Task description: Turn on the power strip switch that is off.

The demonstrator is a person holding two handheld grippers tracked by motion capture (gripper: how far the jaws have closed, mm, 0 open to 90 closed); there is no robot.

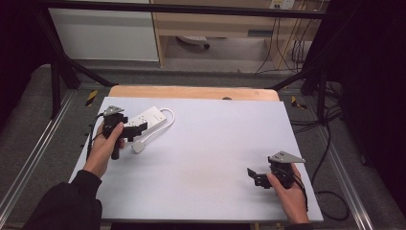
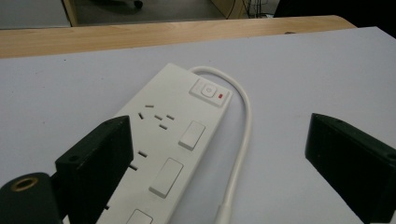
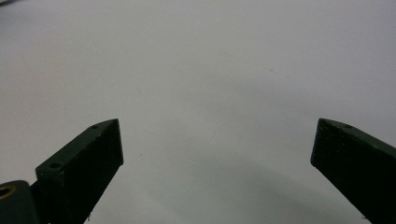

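Note:
A white power strip (image 1: 152, 117) lies at the back left of the white table top (image 1: 206, 158). Its cable (image 1: 167, 117) loops round to a plug (image 1: 138, 146). My left gripper (image 1: 136, 127) hovers over the strip's near end, open. In the left gripper view the strip (image 2: 173, 149) runs up between the jaws, with a switch and red light (image 2: 209, 90) at its far end and the cable (image 2: 243, 140) on the right. The left gripper (image 2: 217, 126) touches nothing with its pads. My right gripper (image 1: 253, 176) sits low at the front right, open. Bare table lies below the right gripper (image 3: 217, 123).
A wooden table edge (image 1: 191, 92) runs along the back. Black frame posts (image 1: 57, 81) stand at both sides. Cables (image 1: 330, 191) lie on the floor to the right. A wide stretch of white surface separates the two hands.

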